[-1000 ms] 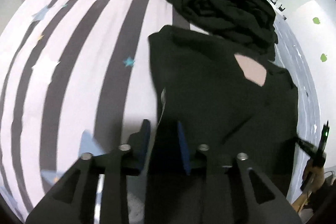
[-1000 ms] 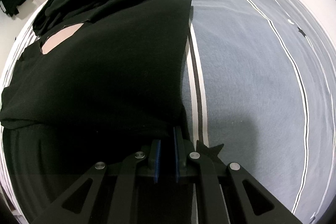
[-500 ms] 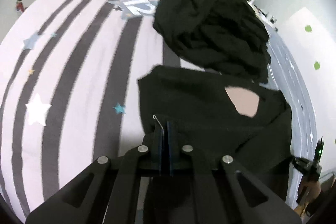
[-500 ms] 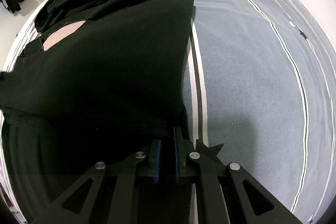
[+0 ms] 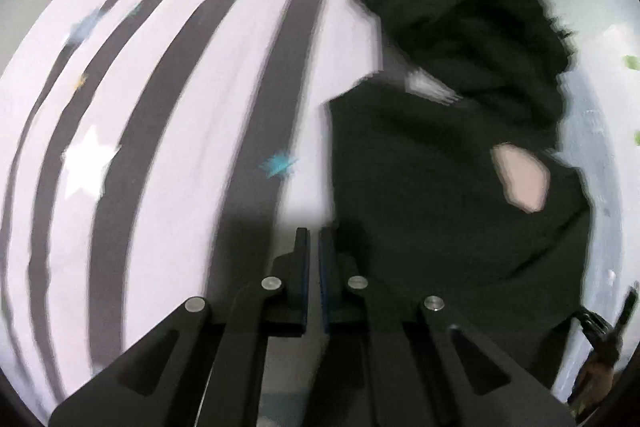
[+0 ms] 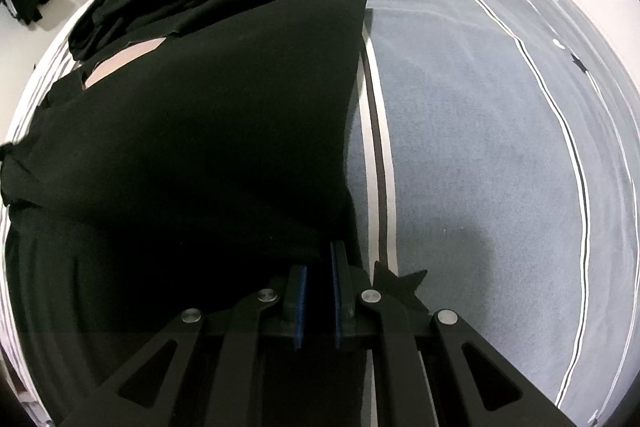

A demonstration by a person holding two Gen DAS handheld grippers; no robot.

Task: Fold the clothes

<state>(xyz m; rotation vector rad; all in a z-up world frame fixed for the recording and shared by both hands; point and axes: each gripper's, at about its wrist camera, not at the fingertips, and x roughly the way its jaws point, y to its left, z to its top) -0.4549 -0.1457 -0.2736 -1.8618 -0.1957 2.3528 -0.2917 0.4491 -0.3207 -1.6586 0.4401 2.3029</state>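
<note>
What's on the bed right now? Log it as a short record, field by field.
surface: striped bed cover
garment: black, spread flat
pile: black clothes heaped beyond it
left gripper: shut, at the garment's left edge; whether it holds cloth can't be told
right gripper: shut on the garment's near right corner
view: left wrist picture blurred

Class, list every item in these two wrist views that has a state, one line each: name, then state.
Flat black cloth garment: spread on the bed, near edge pinched.
Heap of black clothes: crumpled, unfolded.
Left tongs: shut; blur hides any cloth.
Right tongs: shut on the garment's edge.
Striped bedsheet: flat.
</note>
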